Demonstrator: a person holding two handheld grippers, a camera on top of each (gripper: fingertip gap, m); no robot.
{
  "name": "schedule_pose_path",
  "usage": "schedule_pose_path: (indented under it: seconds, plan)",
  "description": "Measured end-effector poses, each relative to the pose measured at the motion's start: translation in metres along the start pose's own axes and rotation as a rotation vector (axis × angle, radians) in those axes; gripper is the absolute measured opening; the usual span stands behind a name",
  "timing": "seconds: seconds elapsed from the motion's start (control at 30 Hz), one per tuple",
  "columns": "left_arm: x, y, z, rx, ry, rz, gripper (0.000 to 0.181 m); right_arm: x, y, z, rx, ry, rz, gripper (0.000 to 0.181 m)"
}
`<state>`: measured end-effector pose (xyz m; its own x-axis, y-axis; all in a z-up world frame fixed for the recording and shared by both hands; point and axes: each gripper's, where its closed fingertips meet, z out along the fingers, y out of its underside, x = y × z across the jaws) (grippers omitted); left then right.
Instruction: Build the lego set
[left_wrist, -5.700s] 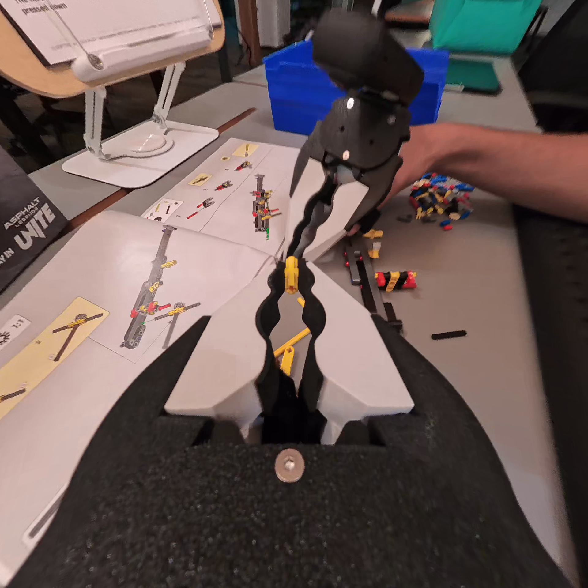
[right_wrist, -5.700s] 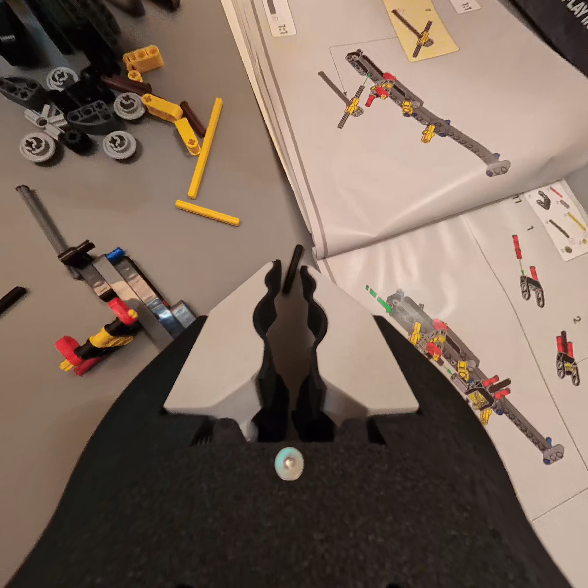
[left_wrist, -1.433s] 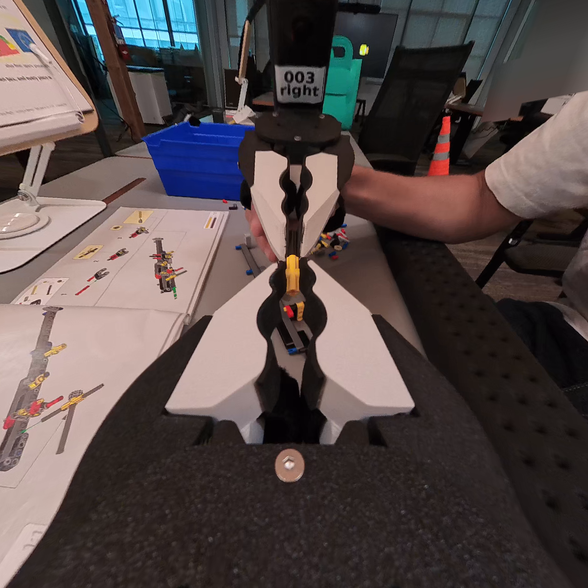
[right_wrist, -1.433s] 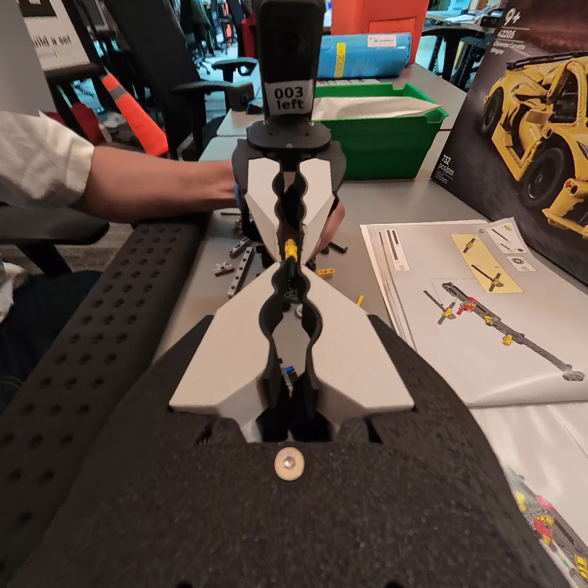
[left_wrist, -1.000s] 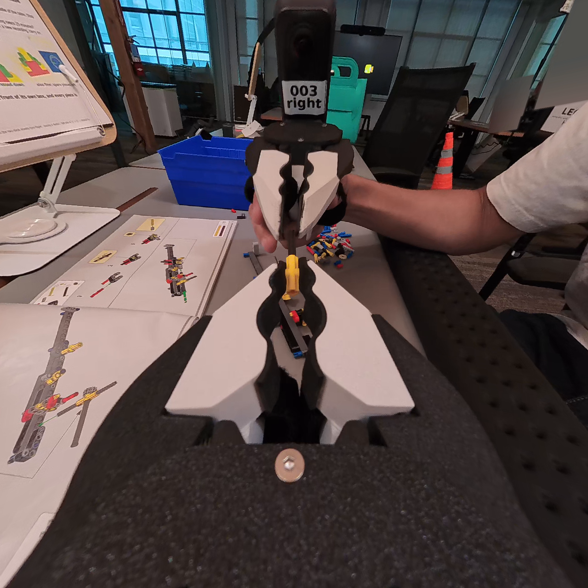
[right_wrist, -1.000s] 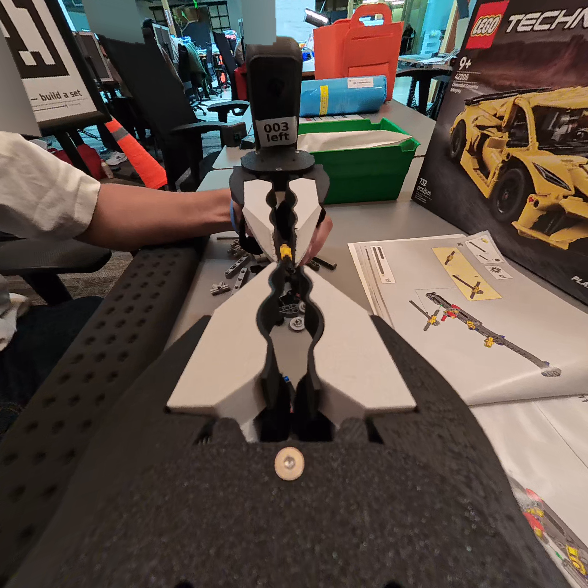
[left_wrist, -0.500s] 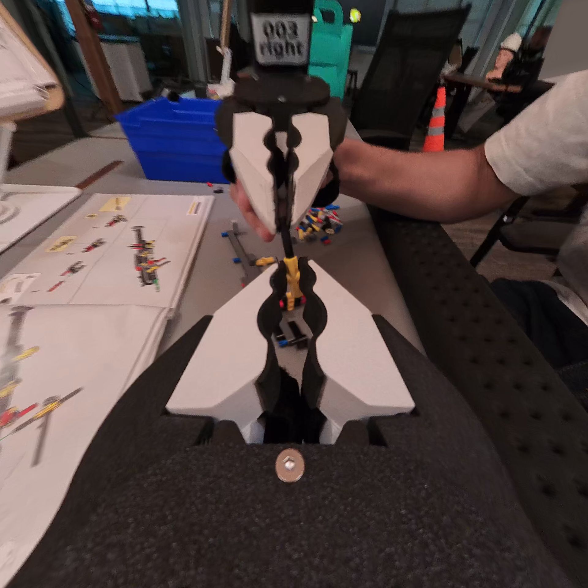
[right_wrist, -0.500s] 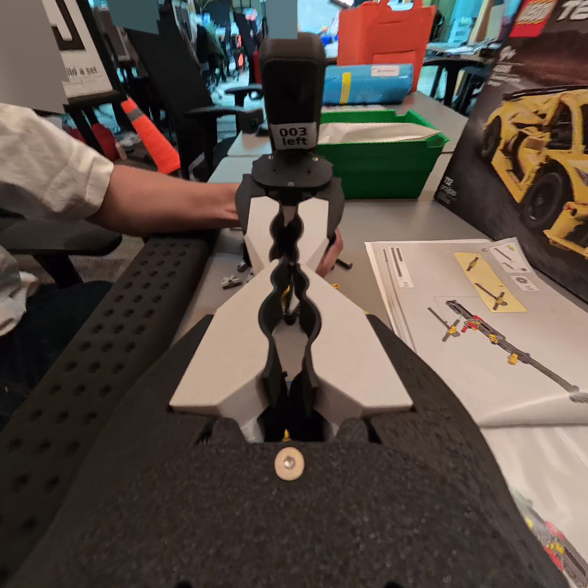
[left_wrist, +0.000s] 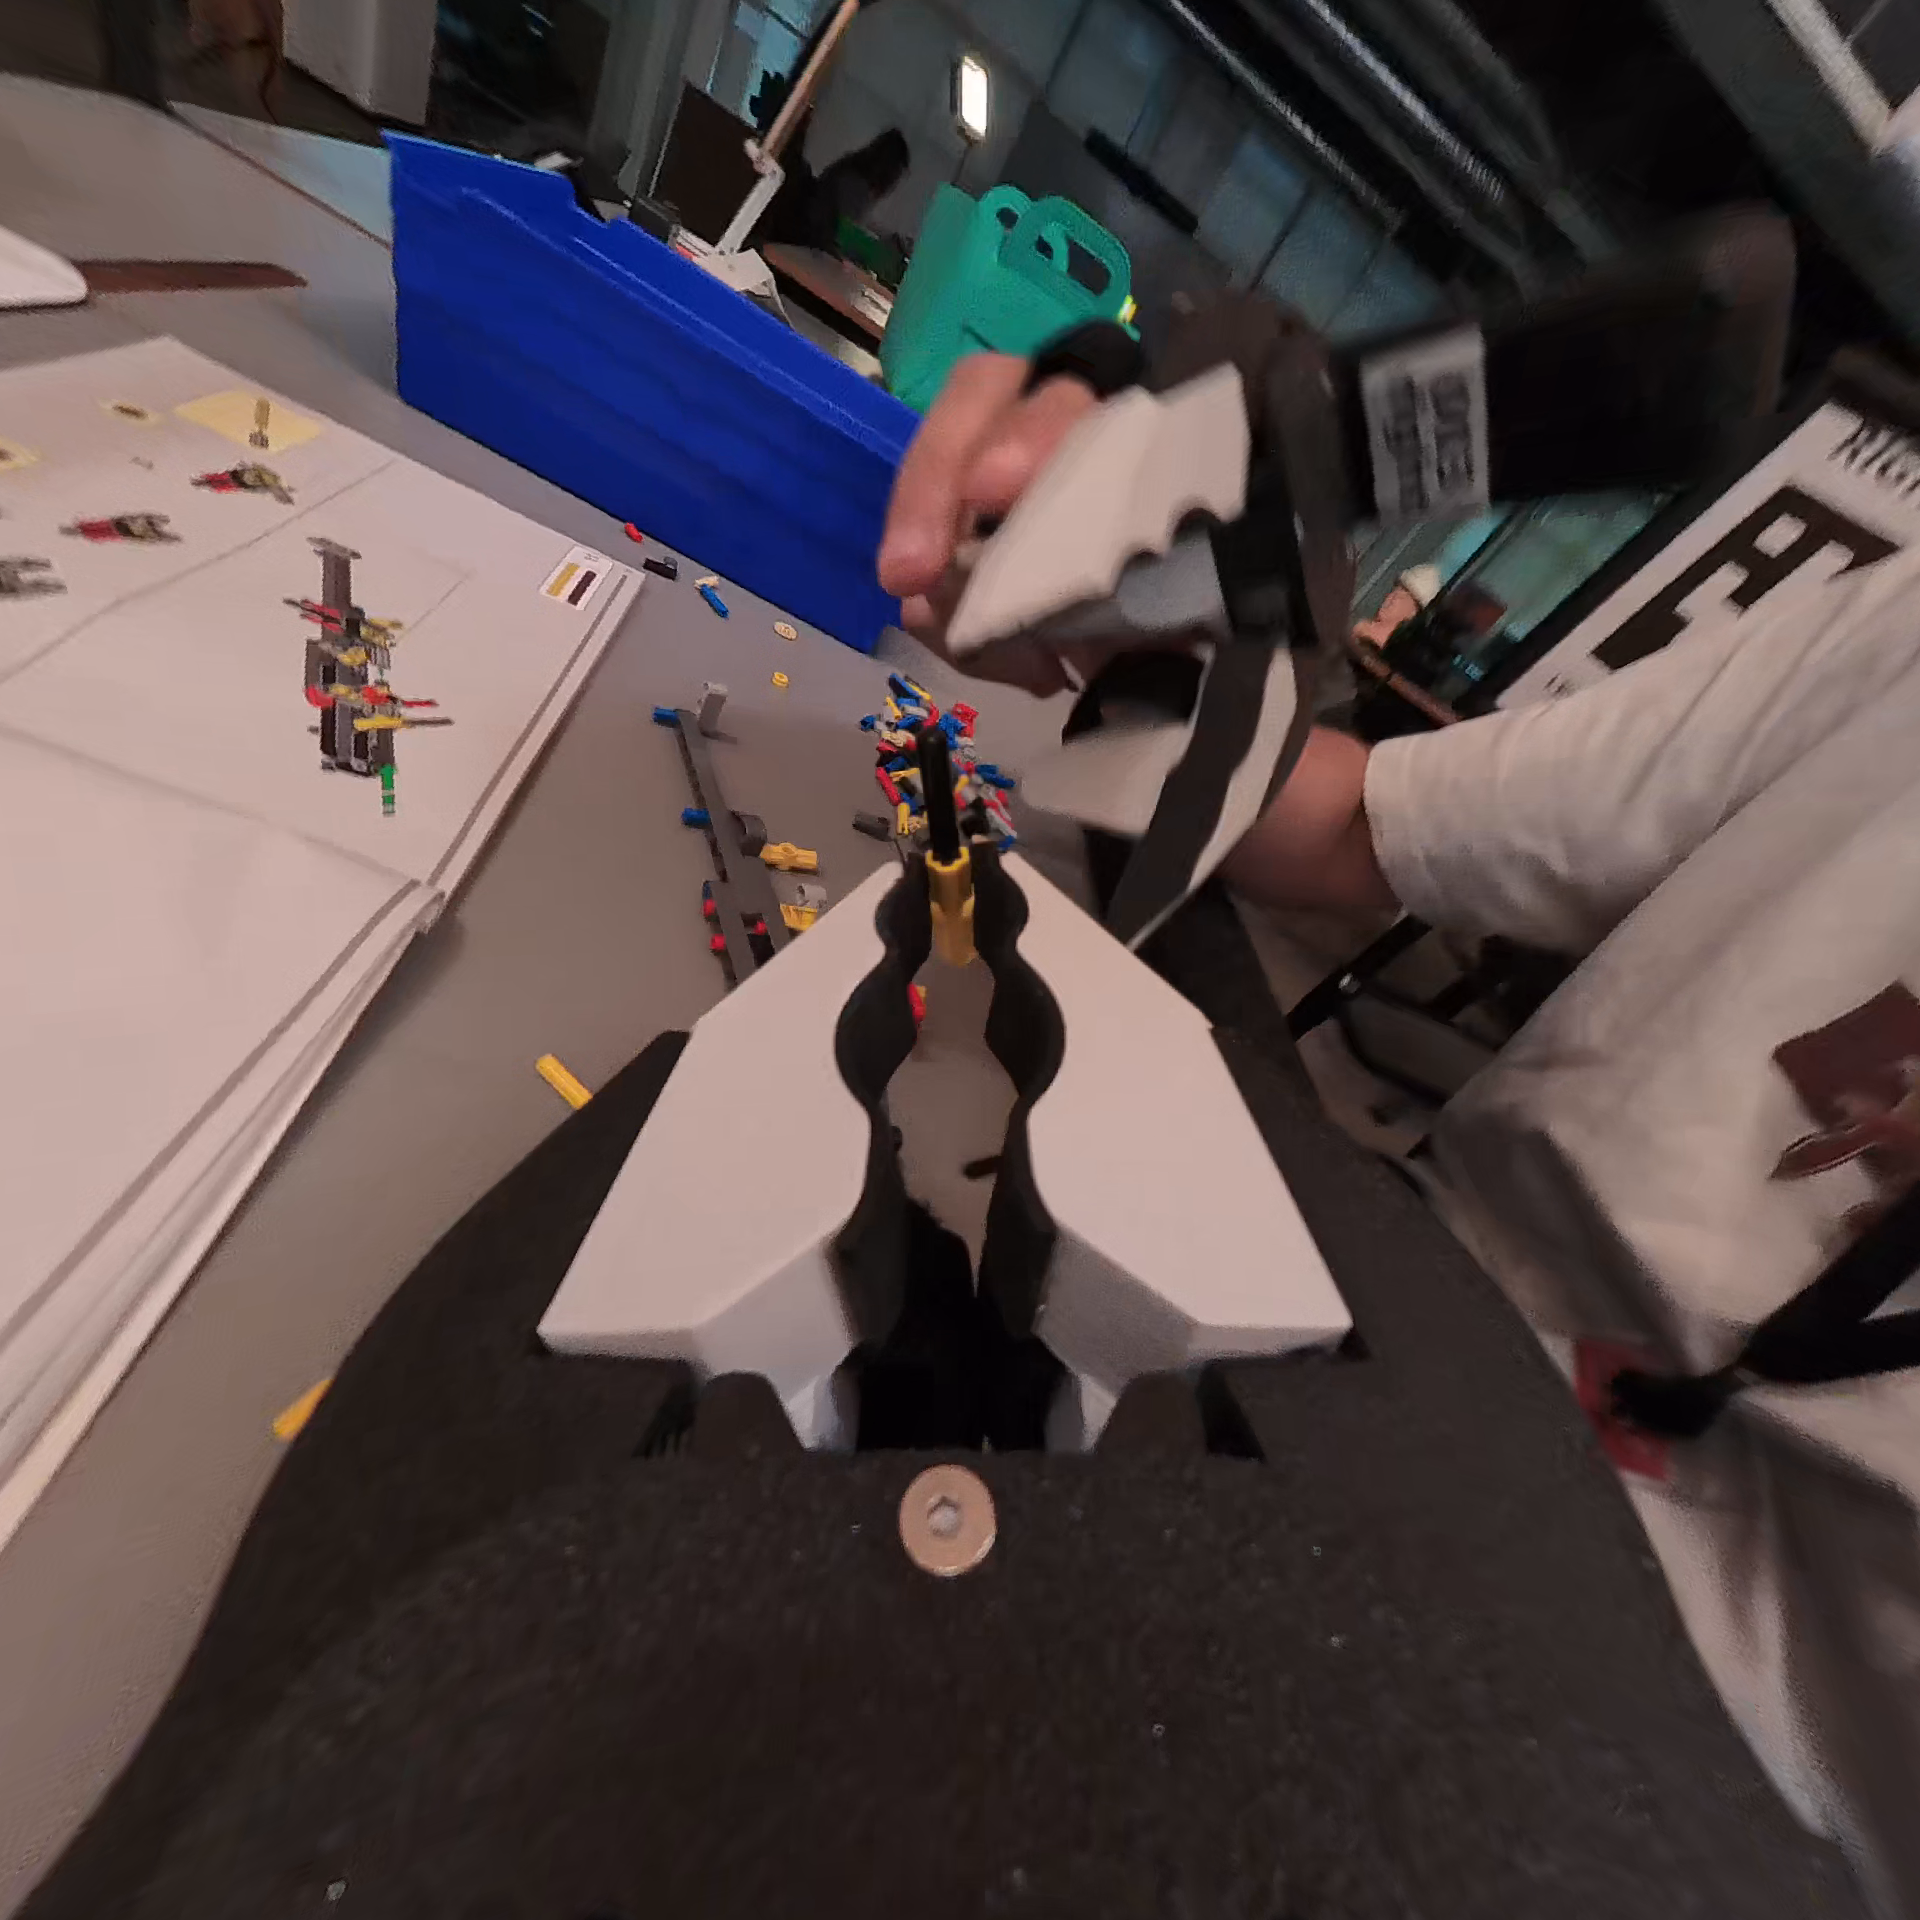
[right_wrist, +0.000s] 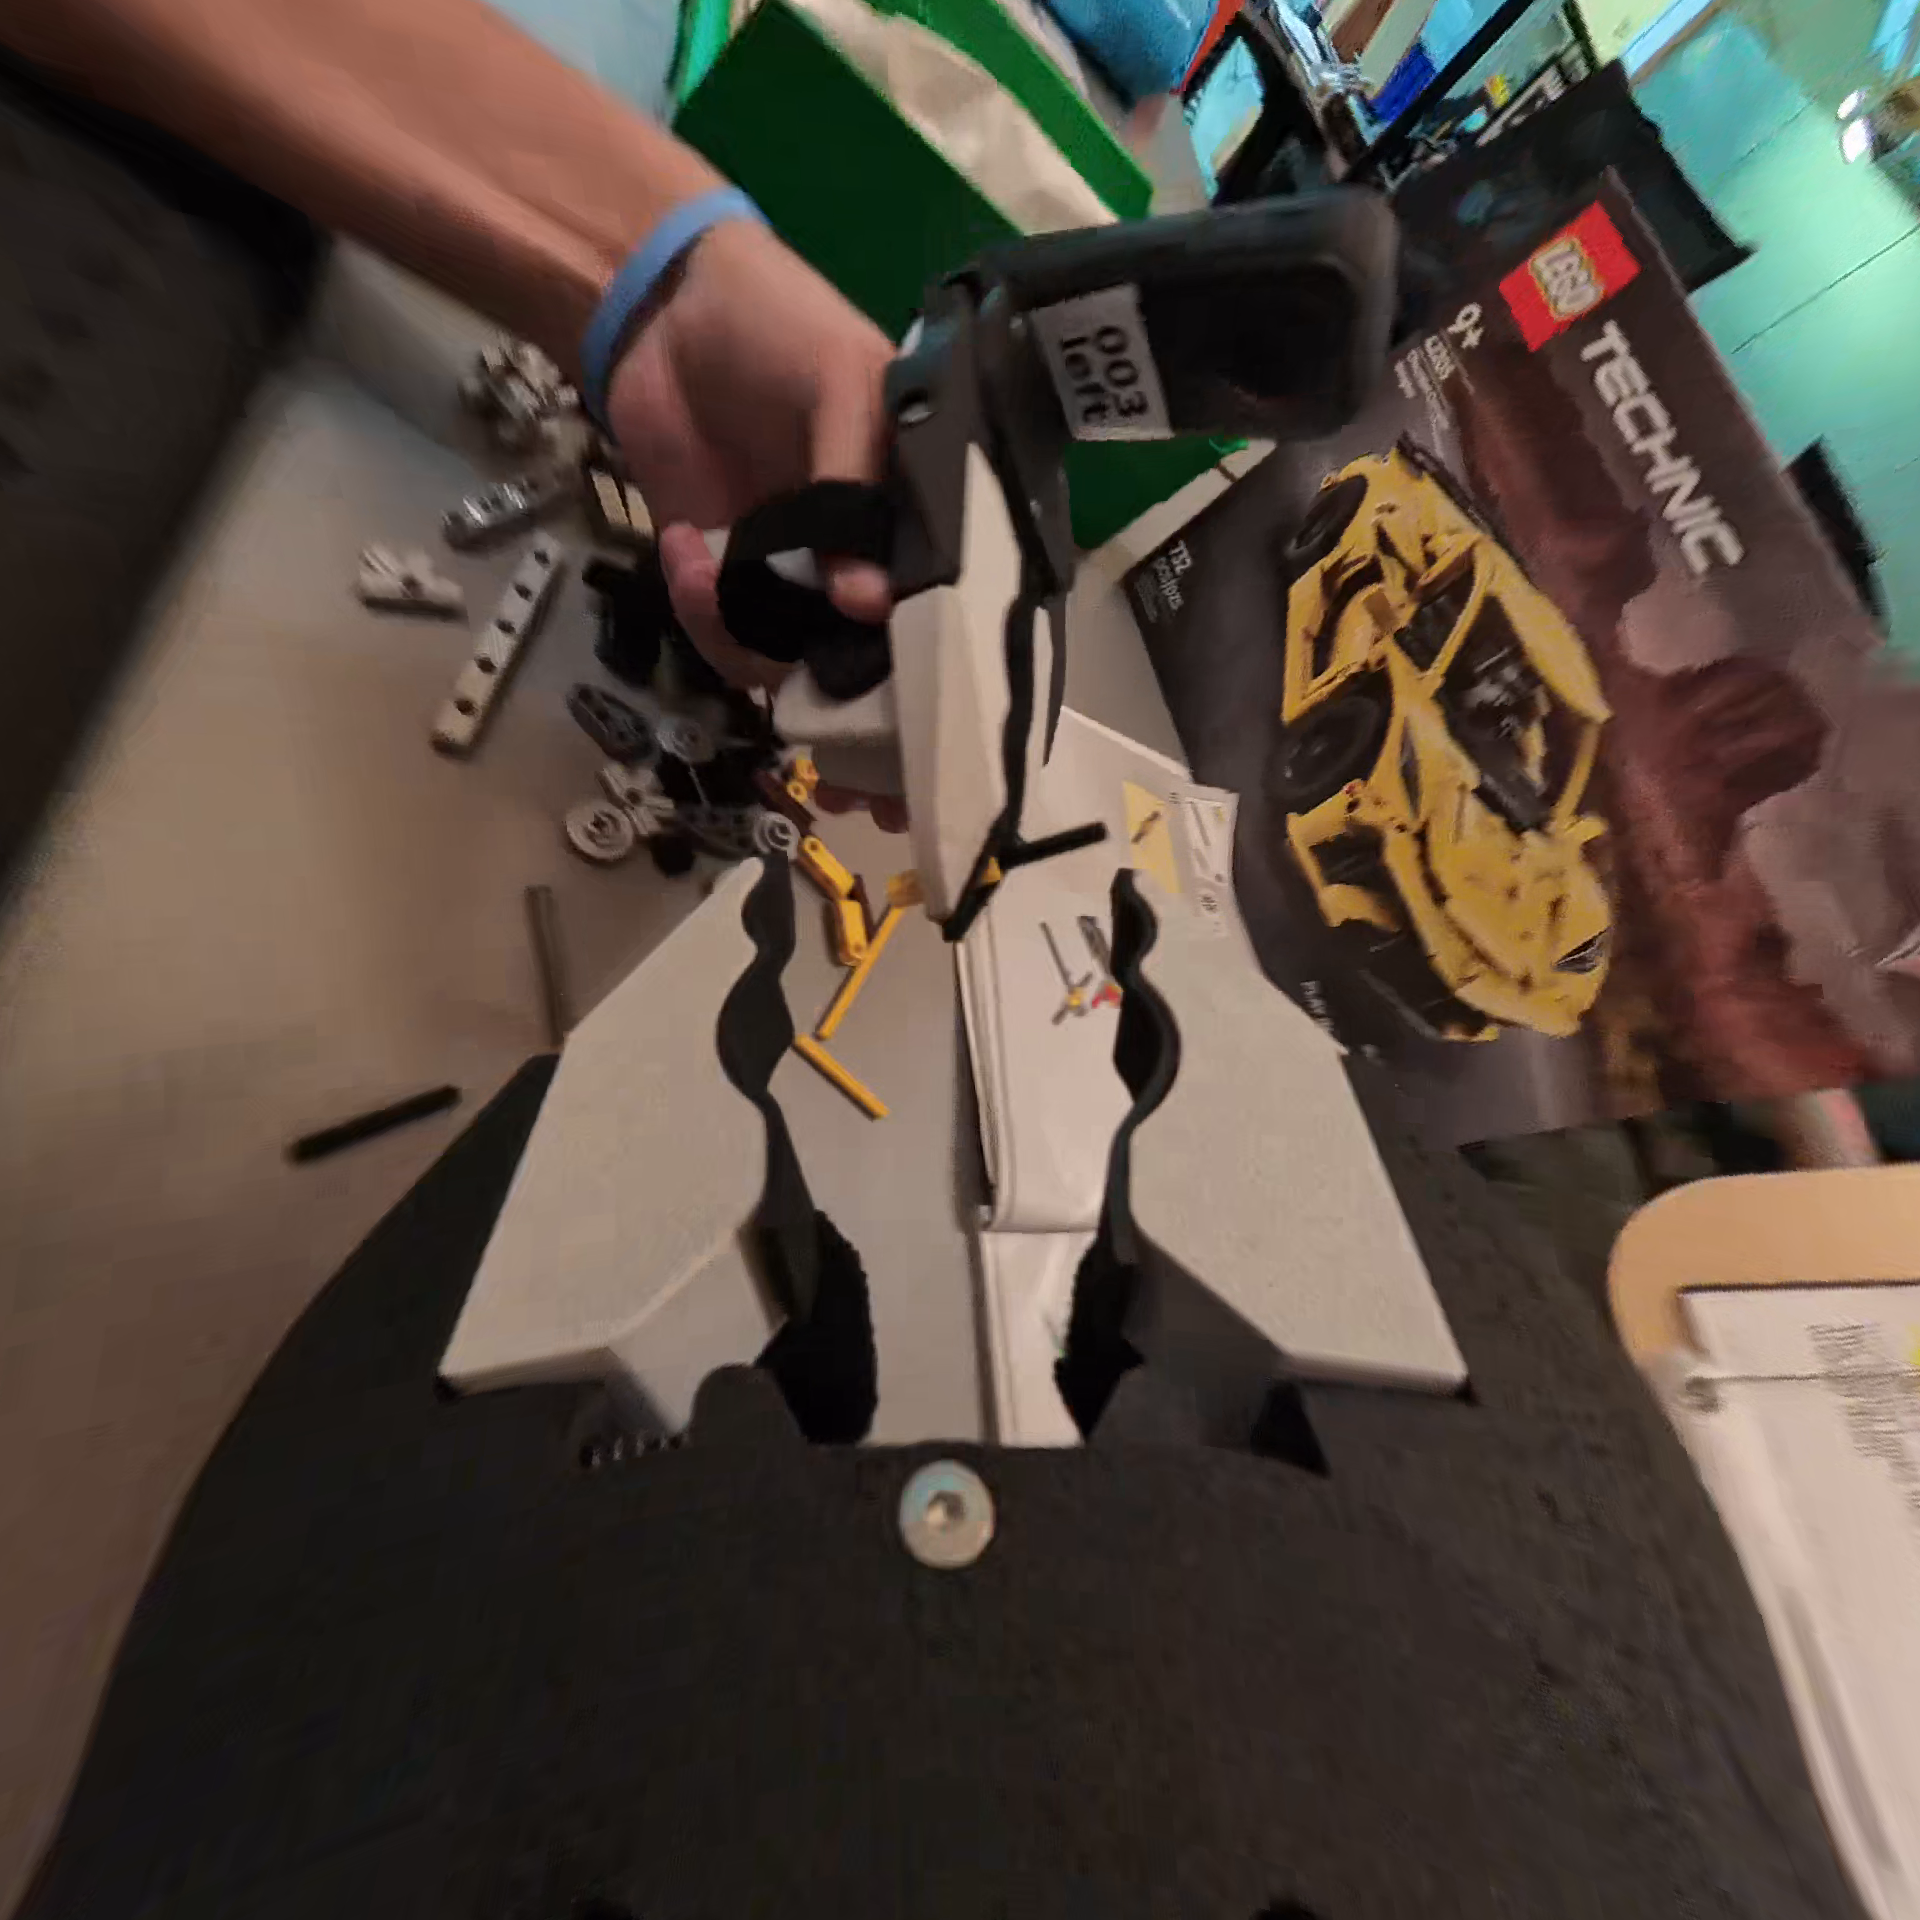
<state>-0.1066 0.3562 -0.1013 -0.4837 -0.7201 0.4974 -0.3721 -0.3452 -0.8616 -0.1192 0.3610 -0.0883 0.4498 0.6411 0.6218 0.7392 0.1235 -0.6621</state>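
yellow connector (left_wrist: 949, 902) with black axle (left_wrist: 932, 781) clamped in left claw (left_wrist: 951, 883) — right claw (right_wrist: 940, 894) spread apart, empty.

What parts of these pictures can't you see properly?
- Right gripper, left wrist view: motion blur smears it.
- How deep the black axle sits in the yellow connector: the joint is too small to tell.
- Small parts pile, left wrist view: too small to sort.
- Instruction booklet, right wrist view: the right gripper's own fingers cover much of it.
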Motion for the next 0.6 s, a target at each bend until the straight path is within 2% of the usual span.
schedule_pose_path:
  seconds: [0.07,0.17,0.37,0.6]
  plan:
    - [-0.003,-0.001,-0.003,0.013,0.002,-0.07,0.006,-0.002,0.004,0.013,-0.049,0.04,-0.088,0.062]
    - [-0.002,0.004,-0.003,-0.012,0.023,-0.137,0.006,-0.003,0.013,0.021,-0.107,0.017,-0.095,0.064]
    - [0.002,0.021,0.005,-0.113,0.025,-0.141,0.006,-0.01,0.017,0.025,-0.137,-0.027,-0.124,0.055]
    - [-0.003,0.022,0.006,-0.112,0.001,-0.145,0.006,-0.01,0.023,0.027,-0.177,-0.032,-0.137,0.051]
